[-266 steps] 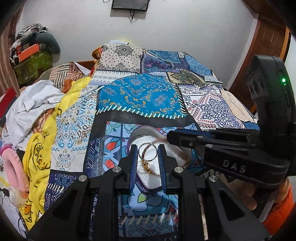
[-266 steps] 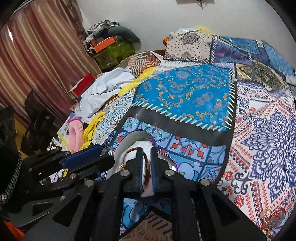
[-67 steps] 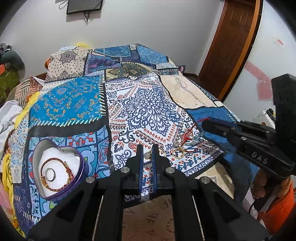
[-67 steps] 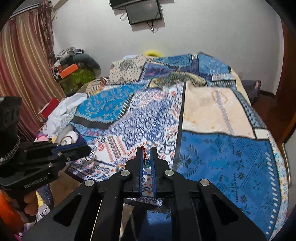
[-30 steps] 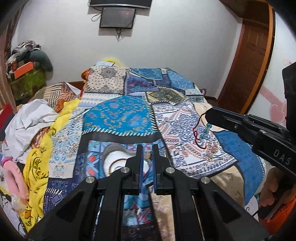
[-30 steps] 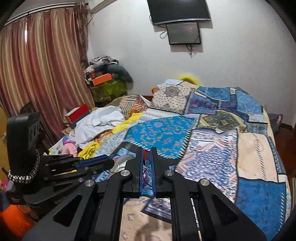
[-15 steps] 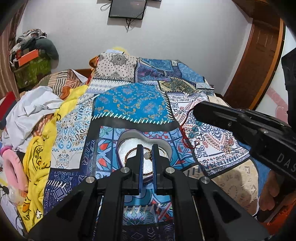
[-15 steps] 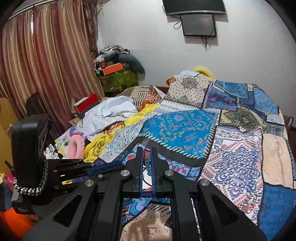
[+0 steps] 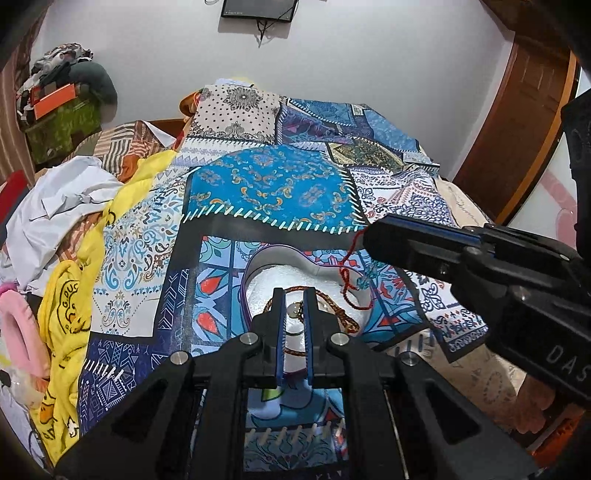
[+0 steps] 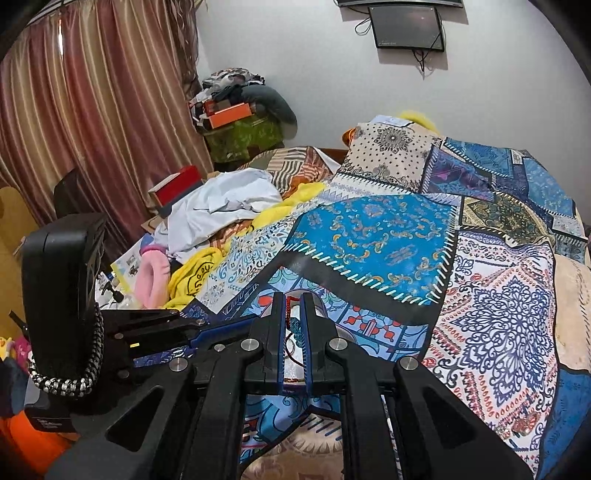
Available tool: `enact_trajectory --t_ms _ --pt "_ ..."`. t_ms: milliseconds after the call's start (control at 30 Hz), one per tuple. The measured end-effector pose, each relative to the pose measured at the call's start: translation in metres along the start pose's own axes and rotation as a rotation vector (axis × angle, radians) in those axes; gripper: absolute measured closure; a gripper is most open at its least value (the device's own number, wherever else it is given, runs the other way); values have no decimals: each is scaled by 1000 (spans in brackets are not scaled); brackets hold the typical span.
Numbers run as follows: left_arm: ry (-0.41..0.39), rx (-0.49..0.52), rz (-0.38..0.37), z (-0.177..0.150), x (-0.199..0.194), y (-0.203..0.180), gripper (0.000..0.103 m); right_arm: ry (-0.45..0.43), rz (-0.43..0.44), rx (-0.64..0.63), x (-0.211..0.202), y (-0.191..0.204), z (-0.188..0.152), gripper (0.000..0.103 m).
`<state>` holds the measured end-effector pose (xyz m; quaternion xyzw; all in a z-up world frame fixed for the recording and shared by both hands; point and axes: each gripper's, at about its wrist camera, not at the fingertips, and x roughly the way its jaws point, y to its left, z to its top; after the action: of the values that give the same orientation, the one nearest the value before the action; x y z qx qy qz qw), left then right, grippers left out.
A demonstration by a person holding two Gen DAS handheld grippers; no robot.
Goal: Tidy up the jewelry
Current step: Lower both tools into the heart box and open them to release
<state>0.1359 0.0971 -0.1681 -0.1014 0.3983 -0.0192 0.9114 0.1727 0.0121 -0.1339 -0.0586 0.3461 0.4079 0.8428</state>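
A heart-shaped purple tin (image 9: 248, 280) with white padding lies on the patchwork bedspread (image 9: 273, 188). A braided gold-brown bracelet (image 9: 332, 301) lies in it. My left gripper (image 9: 294, 295) is shut on a small pearl-like earring (image 9: 293, 309) right above the tin. My right gripper (image 10: 291, 301) is shut on a red cord bracelet with teal beads (image 9: 351, 280), which hangs from its tip over the tin's right lobe. The cord also shows between the right fingers (image 10: 289, 310). In the right wrist view the tin is mostly hidden behind the fingers.
Piled clothes, a yellow garment (image 9: 66, 295) and a pink item (image 9: 18, 325) lie along the bed's left side. More jewelry (image 10: 517, 424) lies at the bedspread's right front. A wooden door (image 9: 517, 122) stands at the right. A screen (image 10: 406, 29) hangs on the wall.
Both grippers have moved left from the bed's right front to the tin, each carrying its piece. In the last half second they dropped closer, and the red cord now hangs into the tin.
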Motion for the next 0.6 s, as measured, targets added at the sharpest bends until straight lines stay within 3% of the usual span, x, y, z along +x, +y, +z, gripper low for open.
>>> enact_trajectory --t_ms 267,433,600 --pt "27 -19 9 -3 3 8 93 20 -2 -4 9 2 -1 96" --pt "4 -34 49 -5 -8 17 73 29 -3 -7 11 2 -3 96" --pt "-6 -17 90 -9 -16 19 64 46 0 0 16 0 -6 96"
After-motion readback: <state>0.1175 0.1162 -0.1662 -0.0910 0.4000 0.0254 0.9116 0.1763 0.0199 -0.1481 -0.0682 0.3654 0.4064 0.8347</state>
